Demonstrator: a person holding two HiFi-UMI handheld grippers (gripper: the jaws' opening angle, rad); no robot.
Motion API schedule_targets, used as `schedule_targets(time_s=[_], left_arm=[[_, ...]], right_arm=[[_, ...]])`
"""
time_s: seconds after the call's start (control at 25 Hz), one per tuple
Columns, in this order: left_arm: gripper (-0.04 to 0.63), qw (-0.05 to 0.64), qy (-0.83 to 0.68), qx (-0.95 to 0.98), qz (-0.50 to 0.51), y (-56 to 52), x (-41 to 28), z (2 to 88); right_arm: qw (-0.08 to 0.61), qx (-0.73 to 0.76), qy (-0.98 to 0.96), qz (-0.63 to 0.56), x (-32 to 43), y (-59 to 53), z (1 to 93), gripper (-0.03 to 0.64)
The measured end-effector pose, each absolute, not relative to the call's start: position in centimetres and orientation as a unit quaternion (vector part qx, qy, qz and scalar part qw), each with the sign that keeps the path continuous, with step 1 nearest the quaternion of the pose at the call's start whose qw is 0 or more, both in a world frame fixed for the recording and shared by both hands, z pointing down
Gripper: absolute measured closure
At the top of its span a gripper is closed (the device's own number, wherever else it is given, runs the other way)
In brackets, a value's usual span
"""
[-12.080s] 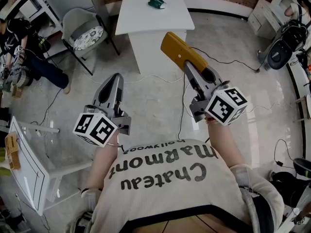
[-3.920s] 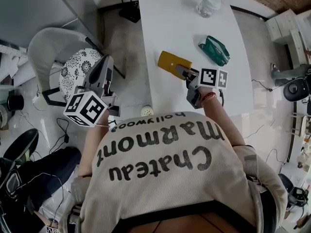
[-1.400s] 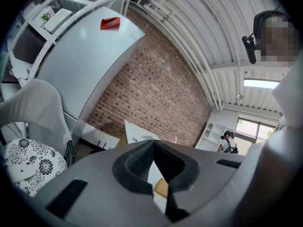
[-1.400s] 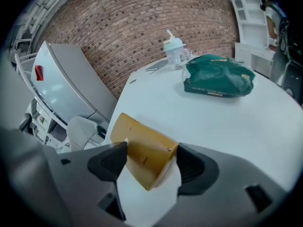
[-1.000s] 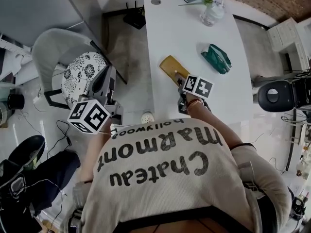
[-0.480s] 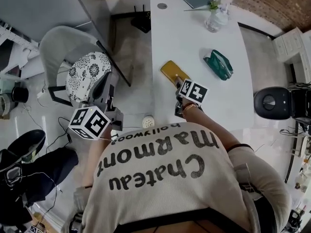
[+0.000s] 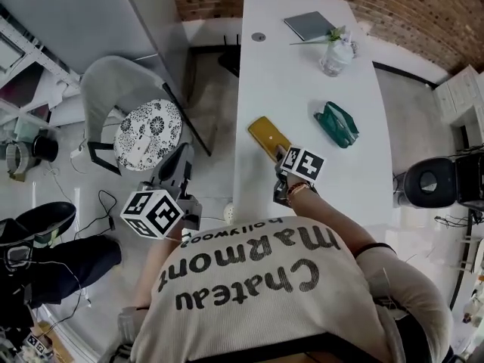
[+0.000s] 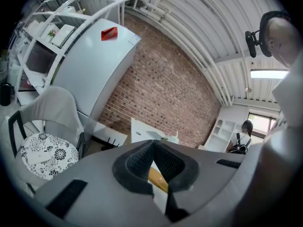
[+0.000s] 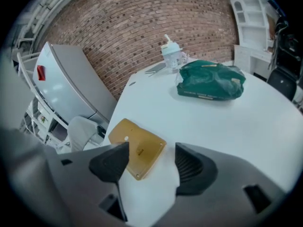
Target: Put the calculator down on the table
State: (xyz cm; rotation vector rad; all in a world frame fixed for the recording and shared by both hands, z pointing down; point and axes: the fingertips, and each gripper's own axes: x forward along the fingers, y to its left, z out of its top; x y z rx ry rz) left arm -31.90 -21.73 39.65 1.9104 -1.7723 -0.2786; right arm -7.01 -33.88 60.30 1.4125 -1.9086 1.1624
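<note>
The yellow calculator lies flat on the white table, near its left edge. In the right gripper view the calculator rests on the tabletop just ahead of the jaws, free of them. My right gripper is open, its fingertips spread wide just behind the calculator's near end. My left gripper hangs over the floor to the left of the table, beside the chair, and its pads meet at the tips with nothing between them.
A green pouch lies on the table to the right of the calculator. A cup with a plant and a grey notebook sit farther back. A chair with a patterned cushion stands left of the table.
The right gripper has let go of the calculator and drawn back a little toward me; the calculator now lies free on the table. The left gripper stayed low beside the chair.
</note>
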Motion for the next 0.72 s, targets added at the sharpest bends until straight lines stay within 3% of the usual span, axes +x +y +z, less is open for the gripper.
schedule_targets(time_s=[0.08, 0.28, 0.44, 0.56, 0.72], left_arm=[[0.595, 0.261, -0.648, 0.708, -0.100, -21.6, -29.9, 39.5], [0.595, 0.260, -0.646, 0.710, -0.102, -21.7, -25.3, 39.8], [0.595, 0.188, -0.674, 0.712, -0.064, -25.5, -24.3, 38.5], [0.595, 0.165, -0.678, 0.710, -0.090, -28.3, -22.8, 35.5], [0.595, 0.120, -0.660, 0.731, -0.128, -31.0, -21.0, 30.4]], right_arm=[[0.234, 0.504, -0.709, 0.435, -6.1, -33.6, 59.2, 0.351], [0.162, 0.461, -0.747, 0.451, -4.1, -33.4, 54.8, 0.614], [0.083, 0.427, -0.855, 0.284, -3.4, -38.9, 43.3, 0.614], [0.010, 0.411, -0.889, 0.199, -2.7, -41.0, 34.3, 0.614], [0.007, 0.403, -0.913, 0.066, -1.2, -40.5, 27.8, 0.614]])
